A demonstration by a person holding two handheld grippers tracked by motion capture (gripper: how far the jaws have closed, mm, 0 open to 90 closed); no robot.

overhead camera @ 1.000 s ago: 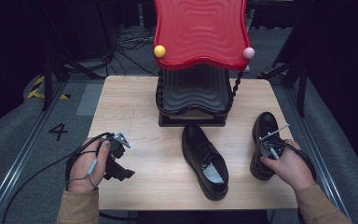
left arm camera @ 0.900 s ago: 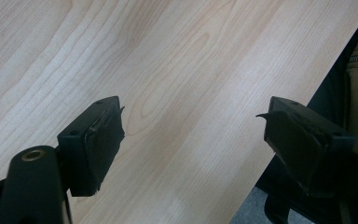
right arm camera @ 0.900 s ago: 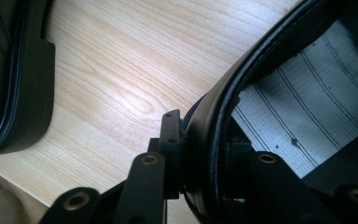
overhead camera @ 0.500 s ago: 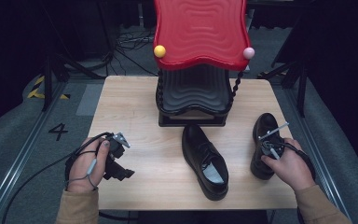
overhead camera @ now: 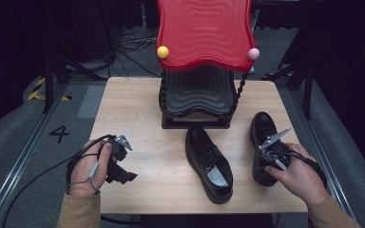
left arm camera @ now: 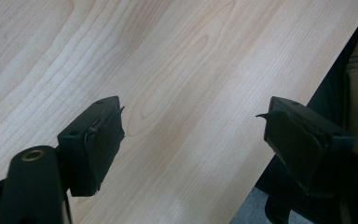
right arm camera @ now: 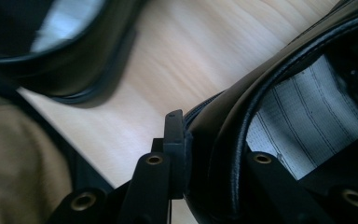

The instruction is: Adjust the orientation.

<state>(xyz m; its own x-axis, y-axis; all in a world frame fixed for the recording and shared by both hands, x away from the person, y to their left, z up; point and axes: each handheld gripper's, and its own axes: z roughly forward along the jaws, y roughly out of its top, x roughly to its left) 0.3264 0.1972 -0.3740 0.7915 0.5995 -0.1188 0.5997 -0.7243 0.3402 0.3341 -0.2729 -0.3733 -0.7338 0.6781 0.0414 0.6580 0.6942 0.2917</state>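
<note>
The right gripper (overhead camera: 272,153) has its jaws clamped on the collar wall of the black shoe at the right (overhead camera: 262,137), one jaw outside and one inside, a grip that looks chosen so the shoe can be lifted by its stiff heel rim. The second shoe (overhead camera: 208,161) lies near the middle of the counter (overhead camera: 133,109), in front of the red-and-black rack (overhead camera: 200,57). The left gripper (overhead camera: 119,159) rests at the near left edge, jaws wide and empty, apparently waiting its turn.

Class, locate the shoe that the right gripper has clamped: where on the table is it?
In the high view the clamped shoe lies near the table's right edge, right of the other shoe; the right gripper grips its heel collar.
</note>
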